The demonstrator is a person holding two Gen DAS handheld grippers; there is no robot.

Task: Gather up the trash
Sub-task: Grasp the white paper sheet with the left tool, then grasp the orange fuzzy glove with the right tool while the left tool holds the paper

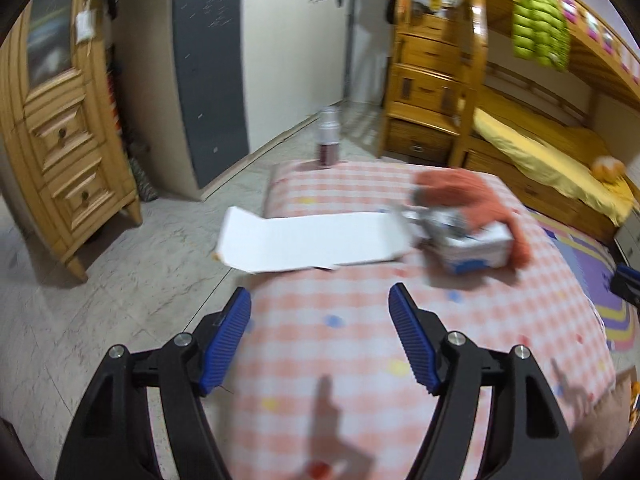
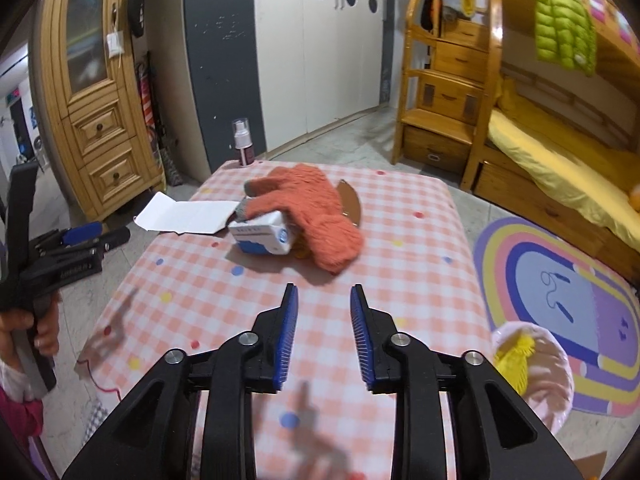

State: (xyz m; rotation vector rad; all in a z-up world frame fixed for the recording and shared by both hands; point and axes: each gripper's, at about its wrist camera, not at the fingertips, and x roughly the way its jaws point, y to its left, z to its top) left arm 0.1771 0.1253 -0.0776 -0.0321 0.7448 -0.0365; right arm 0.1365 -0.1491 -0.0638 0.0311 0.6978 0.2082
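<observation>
Left gripper (image 1: pixel 320 300): lower centre of the left wrist view; fingers (image 1: pixel 228 340) spread wide, nothing between them, checked cloth beneath.
White card (image 1: pixel 308 246): flattened, centre of the left wrist view, left end hanging past the edge of the surface (image 1: pixel 360 340).
Spray bottle (image 2: pixel 242 142): upright at the far left corner of the surface, upper centre-left of the right wrist view.
Small carton (image 2: pixel 262 236): white and blue, centre of the right wrist view, touching the card's right end, partly under the orange glove (image 2: pixel 316 216).
Brown curved piece (image 2: pixel 350 200): just right of the glove, partly hidden by it; cannot tell what it is.
Right gripper (image 2: pixel 324 300): lower centre of the right wrist view; fingers (image 2: pixel 286 340) part open, empty, short of the carton.
Pink basin (image 2: pixel 548 380): lower right of the right wrist view, on the floor beside the surface, yellow spiky item (image 2: pixel 514 356) inside.
</observation>
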